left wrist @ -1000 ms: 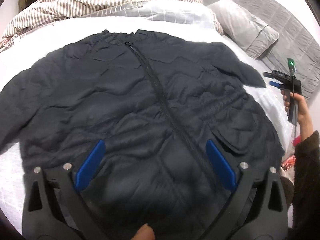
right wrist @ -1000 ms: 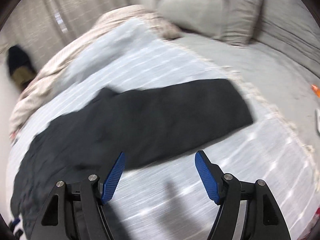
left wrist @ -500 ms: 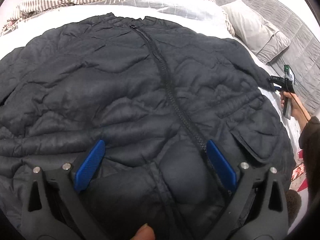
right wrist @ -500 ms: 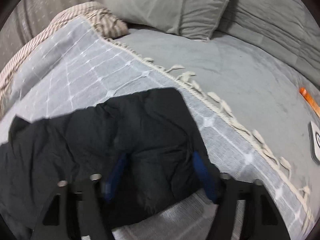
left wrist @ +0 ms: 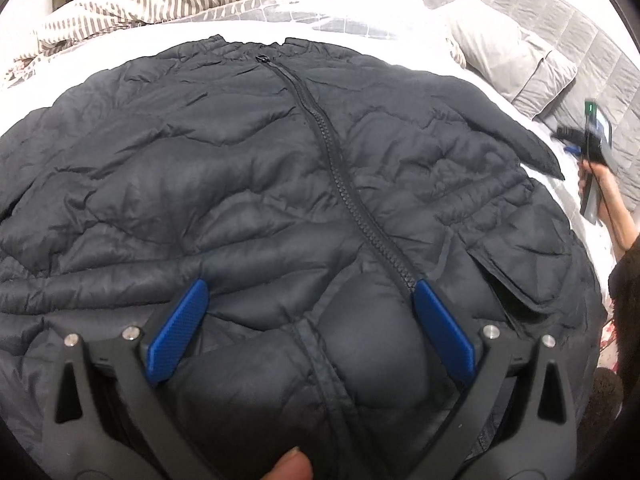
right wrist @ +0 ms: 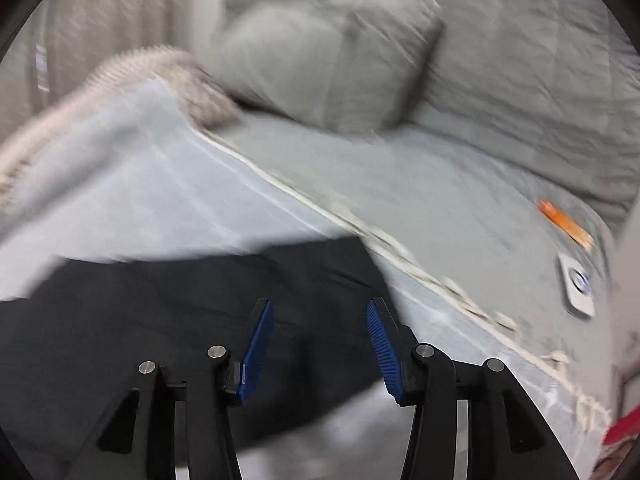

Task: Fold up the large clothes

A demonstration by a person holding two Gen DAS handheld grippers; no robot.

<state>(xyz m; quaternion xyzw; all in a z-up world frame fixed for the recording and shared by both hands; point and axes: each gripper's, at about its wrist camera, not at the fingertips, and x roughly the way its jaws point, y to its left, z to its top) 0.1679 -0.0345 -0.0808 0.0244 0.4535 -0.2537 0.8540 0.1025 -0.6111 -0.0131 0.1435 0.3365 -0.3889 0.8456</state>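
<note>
Bright overexposed bedding, right view motion-blurred, possibly dimmer

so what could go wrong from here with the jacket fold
1. The right gripper is over the sleeve with its jaws apart; that view is blurred by motion, so a fast close may catch only the edge and slip.
2. The black puffer jacket is puffy and creased under the open left gripper, so folds could spring back or bunch.
3. The zipper runs crooked, so the halves may fold unevenly.
</note>
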